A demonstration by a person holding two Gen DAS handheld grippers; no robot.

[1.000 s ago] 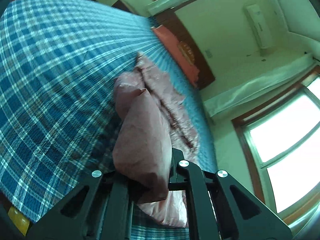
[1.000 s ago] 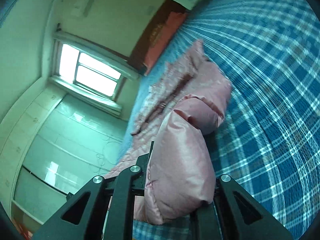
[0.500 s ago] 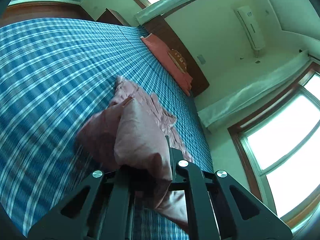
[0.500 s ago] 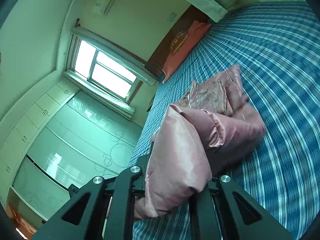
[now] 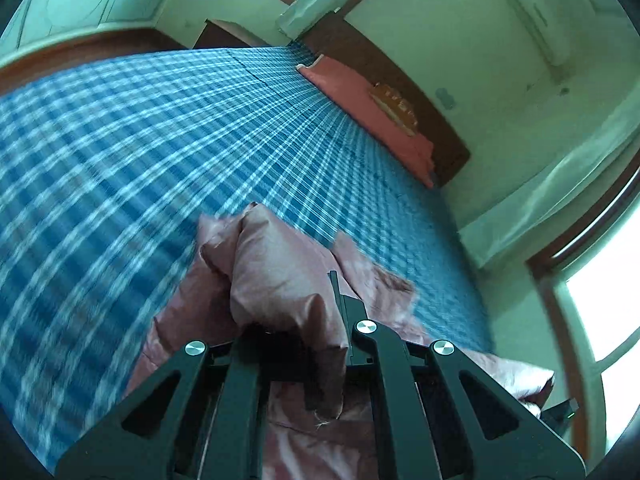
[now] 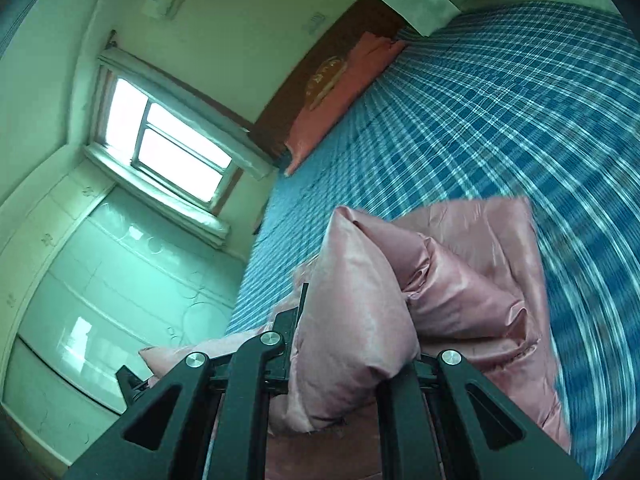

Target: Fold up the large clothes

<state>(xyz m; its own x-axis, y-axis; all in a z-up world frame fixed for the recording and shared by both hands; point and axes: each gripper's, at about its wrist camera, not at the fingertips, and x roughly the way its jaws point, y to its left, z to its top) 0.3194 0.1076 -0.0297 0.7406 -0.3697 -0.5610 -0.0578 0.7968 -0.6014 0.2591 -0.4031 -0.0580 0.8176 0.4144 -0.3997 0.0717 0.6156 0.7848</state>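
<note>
Pink, glossy and puffy, the garment [image 5: 280, 276] lies bunched on the plaid bed [image 5: 140, 140], its near part lifted into a rumpled fold. Left claw [image 5: 316, 320] is clamped shut on one raised bulge of the cloth. Right claw [image 6: 352, 320] is likewise closed on another bulge of the garment [image 6: 460, 280].

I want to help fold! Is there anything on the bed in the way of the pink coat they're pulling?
Nothing visible. Both the left gripper and the right gripper are shut on the pink coat, and the blue plaid bed cover beyond it is bare up to the orange pillow at the headboard.
</note>
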